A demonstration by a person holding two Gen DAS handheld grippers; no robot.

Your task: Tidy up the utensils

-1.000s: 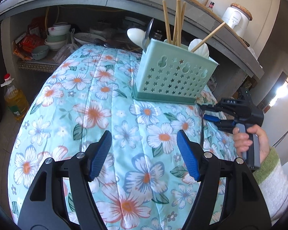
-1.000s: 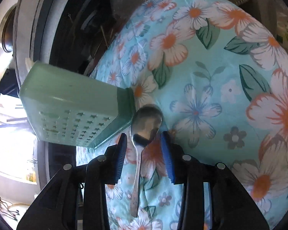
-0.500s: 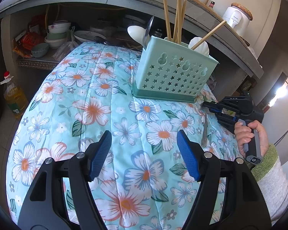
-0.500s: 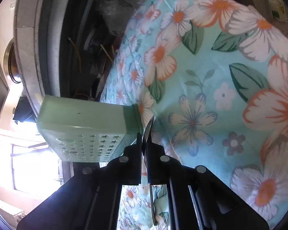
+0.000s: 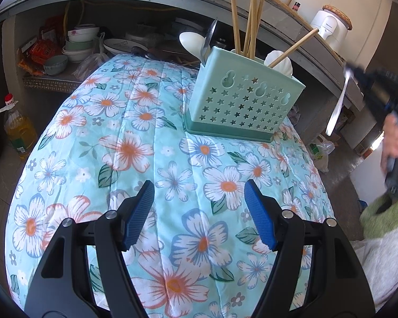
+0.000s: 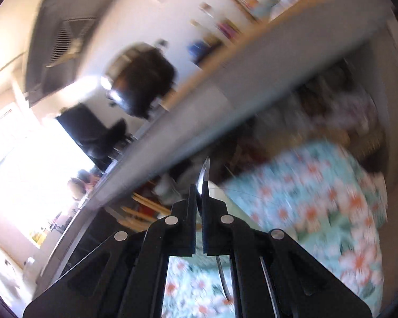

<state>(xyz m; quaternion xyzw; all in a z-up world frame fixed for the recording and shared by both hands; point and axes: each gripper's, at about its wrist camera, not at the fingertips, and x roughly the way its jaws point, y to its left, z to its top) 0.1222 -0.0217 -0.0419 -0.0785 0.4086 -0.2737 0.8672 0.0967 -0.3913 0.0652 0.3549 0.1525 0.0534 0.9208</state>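
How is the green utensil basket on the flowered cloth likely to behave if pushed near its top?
The basket looks like thin, perforated plastic, so probably light. Tall chopsticks stand in it, so it may tip. The cloth looks soft, so it may catch.

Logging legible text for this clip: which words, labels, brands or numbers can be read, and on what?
None reads with certainty.
White appliance on the counter: small dark brand mark, too small.
White plate on the shelf: faint lettering, unreadable.
Oil bottle label: too small.
Red packets: print blurred.

Bright daylight; right wrist view motion-blurred with window glare, edges fisheye-warped.
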